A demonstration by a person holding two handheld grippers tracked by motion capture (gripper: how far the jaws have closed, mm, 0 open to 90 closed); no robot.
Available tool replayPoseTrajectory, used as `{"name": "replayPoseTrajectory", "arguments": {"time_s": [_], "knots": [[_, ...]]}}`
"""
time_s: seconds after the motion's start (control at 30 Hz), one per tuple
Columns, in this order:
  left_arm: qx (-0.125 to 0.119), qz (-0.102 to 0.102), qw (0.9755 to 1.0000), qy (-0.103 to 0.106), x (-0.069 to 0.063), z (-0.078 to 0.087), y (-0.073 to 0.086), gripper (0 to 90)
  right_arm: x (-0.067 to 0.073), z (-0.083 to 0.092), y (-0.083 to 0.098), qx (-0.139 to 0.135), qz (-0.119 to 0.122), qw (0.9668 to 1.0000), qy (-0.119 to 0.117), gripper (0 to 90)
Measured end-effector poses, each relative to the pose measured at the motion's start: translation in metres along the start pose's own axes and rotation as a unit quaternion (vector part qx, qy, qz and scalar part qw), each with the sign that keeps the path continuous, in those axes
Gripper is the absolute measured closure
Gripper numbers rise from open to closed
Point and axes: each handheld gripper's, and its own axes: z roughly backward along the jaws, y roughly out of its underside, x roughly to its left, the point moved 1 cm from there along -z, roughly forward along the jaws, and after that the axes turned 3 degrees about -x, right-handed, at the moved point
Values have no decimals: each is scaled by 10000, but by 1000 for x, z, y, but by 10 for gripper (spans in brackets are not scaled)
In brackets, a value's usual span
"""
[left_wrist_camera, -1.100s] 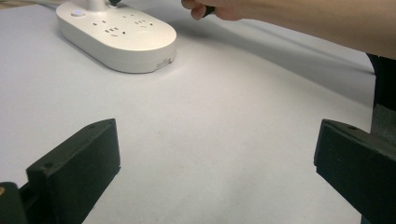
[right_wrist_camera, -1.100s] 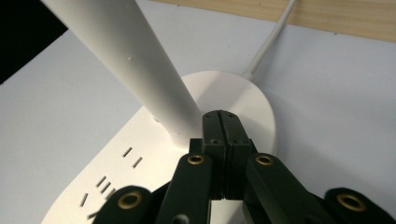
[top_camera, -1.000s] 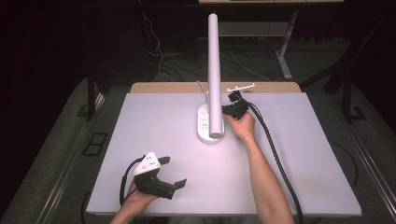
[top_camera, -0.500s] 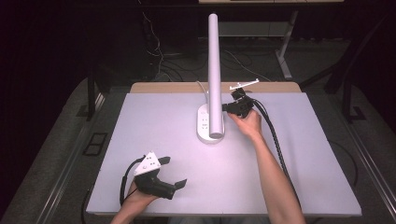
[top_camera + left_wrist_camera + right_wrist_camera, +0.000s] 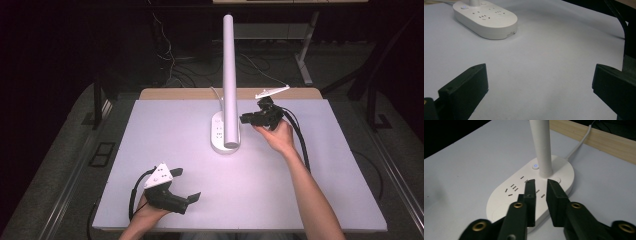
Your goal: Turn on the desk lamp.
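Observation:
A white desk lamp stands mid-table: a tall pole (image 5: 229, 75) rises from an oval base (image 5: 224, 137) that carries socket slots. A small button (image 5: 535, 166) beside the pole (image 5: 541, 145) glows blue. My right gripper (image 5: 244, 119) hovers just right of the pole and points at it. In the right gripper view it (image 5: 541, 186) sits over the base (image 5: 506, 200). Its jaws have just been opening, stand a narrow gap apart and hold nothing. My left gripper (image 5: 187, 184) rests open near the front left, its jaws (image 5: 539, 87) wide over bare table, the base (image 5: 486, 18) farther off.
The white table (image 5: 325, 190) ends in a wooden strip (image 5: 175, 93) at the far edge, where the lamp's white cable (image 5: 580, 142) runs off. Black cables trail from both grippers. Dark floor surrounds the table.
My right gripper has lifted and drawn back a little to the right from the lamp's foot, and its jaws have parted. The left gripper has stayed put.

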Motion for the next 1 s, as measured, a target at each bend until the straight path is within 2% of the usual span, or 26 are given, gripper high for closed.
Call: {"name": "replayPoseTrajectory", "arguments": {"time_s": [0.03, 0.07, 0.1, 0.13, 0.17, 0.2, 0.23, 0.27, 0.3, 0.33, 0.37, 0.4, 0.47, 0.67, 1.0], "knots": [[-2, -14, 10000, -9, 0, 0, 0, 0, 0, 0, 0, 0, 0, 10000, 0, 720], [14, -21, 10000, -1, 0, 0, 0, 0, 2, 8, 1, -71, -29, 10000, 21, 598], [12, -18, 10000, -2, 0, 0, 0, 0, 2, 8, 1, -71, -29, 10000, 21, 598], [21, -26, 10000, 0, 0, 0, 0, 0, 3, 16, 3, -136, -108, 9998, -67, 471], [28, -31, 10000, 2, 0, 0, 0, 0, 3, 20, 4, -147, -164, 9997, -117, 413], [29, -28, 10000, 1, 0, 0, 0, 0, 3, 20, 4, -147, -164, 9997, -117, 413], [16, -15, 10000, 3, 0, -1, 0, 0, 6, 27, 8, -192, -250, 9994, -146, 299], [31, -32, 10000, 1, 0, -1, 0, 0, 7, 30, 10, -201, -278, 9993, -158, 246], [32, -28, 10000, 6, 0, -1, 0, 0, 7, 30, 10, -201, -278, 9993, -158, 246], [29, -29, 10000, 7, 0, -1, 0, 0, 8, 33, 13, -213, -297, 9992, -158, 186], [25, -28, 10000, 9, -1, -1, 0, 0, 11, 40, 18, -208, -316, 9992, -104, 79], [16, -26, 10000, 12, -1, -2, 0, 0, 11, 40, 18, -208, -316, 9992, -104, 79], [25, -35, 10000, 16, -1, -2, 0, 0, 13, 47, 23, -271, -366, 9989, -79, 2], [42, -49, 10000, 16, 0, -2, 0, 0, 24, 72, 42, -372, -319, 9988, -37, 1], [31, -35, 10000, 10, -1, -2, 0, 0, 36, 93, 69, -478, -374, 9982, -19, 2]]}}
